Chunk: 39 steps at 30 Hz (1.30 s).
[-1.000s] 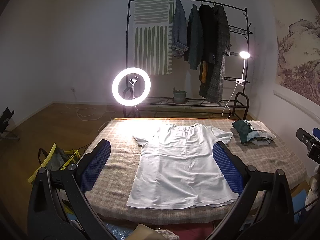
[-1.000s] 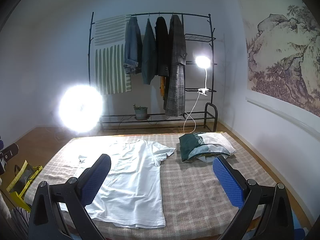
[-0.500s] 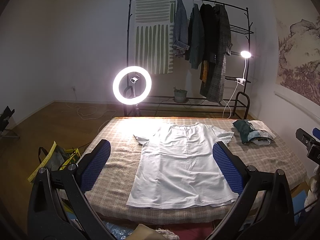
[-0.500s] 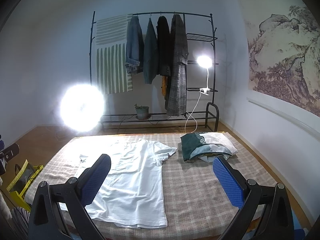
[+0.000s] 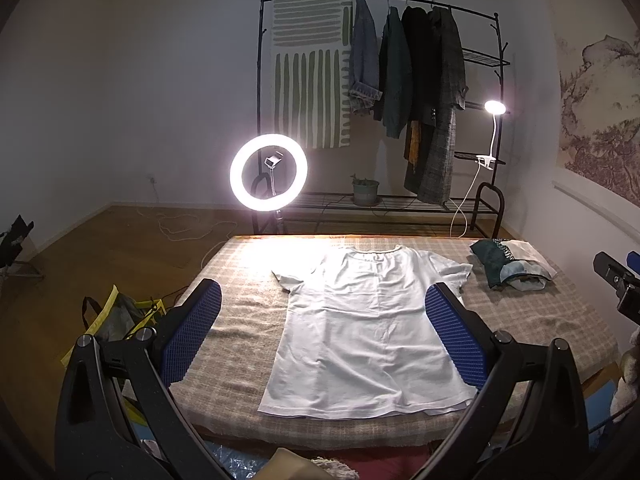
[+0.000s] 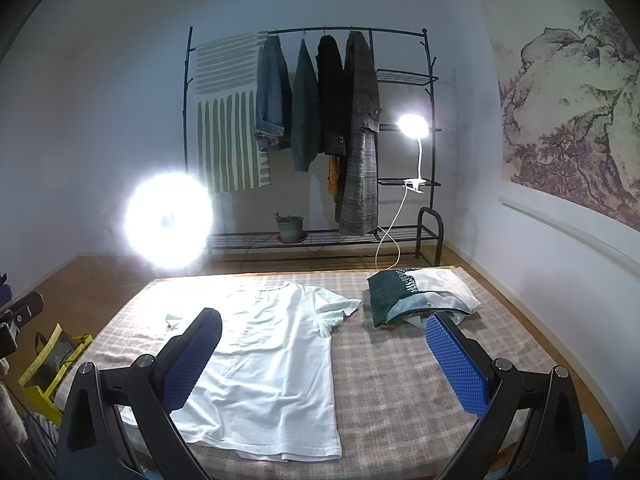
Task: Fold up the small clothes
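Between the blue pads of the left gripper [image 5: 320, 332], which are spread wide with nothing in them, lies the white T-shirt [image 5: 368, 332], spread flat and face down on the checked bed [image 5: 248, 312], collar toward the far edge, hem toward the near one. The right gripper [image 6: 324, 364] is likewise released and empty, held above the near edge with the shirt under its left pad [image 6: 192, 364] and bare blanket under the rest. Over the last second almost nothing has changed: both views have drifted only slightly, the shirt has not shifted or creased, and neither gripper has come down toward the cloth. That suggests the spreading is done and the folding itself has not begun; the hands seem to be lining up for a first grasp, probably at a sleeve or side edge. Both sleeves lie out flat, the right one [image 6: 336, 304] ending near a small pile [image 6: 416, 300] of dark green and pale clothes at the far right of the bed, well clear of the shirt's body. Beyond the bed stand a ring light [image 5: 269, 178], a clothes rack [image 5: 400, 92] and a clip lamp [image 5: 495, 108].
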Tool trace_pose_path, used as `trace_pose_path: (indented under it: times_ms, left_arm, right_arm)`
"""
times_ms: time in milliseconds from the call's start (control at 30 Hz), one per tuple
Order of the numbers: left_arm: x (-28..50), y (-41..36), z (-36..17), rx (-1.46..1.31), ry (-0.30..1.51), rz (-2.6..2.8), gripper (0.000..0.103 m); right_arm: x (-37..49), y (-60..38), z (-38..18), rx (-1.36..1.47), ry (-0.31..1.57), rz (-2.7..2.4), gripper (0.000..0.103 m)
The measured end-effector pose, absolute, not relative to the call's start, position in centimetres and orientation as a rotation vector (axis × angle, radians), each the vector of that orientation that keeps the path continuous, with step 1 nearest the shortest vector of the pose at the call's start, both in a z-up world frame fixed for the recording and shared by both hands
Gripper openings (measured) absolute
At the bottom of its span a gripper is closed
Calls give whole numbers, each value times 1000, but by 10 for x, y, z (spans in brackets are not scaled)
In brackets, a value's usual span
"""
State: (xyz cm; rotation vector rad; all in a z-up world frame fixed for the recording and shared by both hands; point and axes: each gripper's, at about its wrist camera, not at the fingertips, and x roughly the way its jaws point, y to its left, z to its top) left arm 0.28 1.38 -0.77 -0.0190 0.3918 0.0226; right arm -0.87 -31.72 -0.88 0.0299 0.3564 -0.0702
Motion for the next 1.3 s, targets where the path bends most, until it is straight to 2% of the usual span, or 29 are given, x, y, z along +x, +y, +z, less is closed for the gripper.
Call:
trace_pose_path:
  times_ms: [300, 567, 1033, 1233, 1300]
  left_arm:
    - [20, 21, -24, -28, 438, 50, 103]
    - [60, 45, -67, -45, 556, 99, 103]
    - [100, 62, -94, -41, 601, 127, 103]
    - [106, 75, -102, -116, 588, 87, 95]
    - [109, 80, -108, -144, 595, 80, 93]
  right_arm:
    - [12, -311, -15, 18, 366, -48, 103]
    - [57, -283, -18, -29, 373, 2, 103]
    - [122, -233, -38, -86, 390, 78, 102]
    - [140, -220, -43, -84, 392, 141, 102]
    - [148, -216, -44, -85, 401, 160, 99]
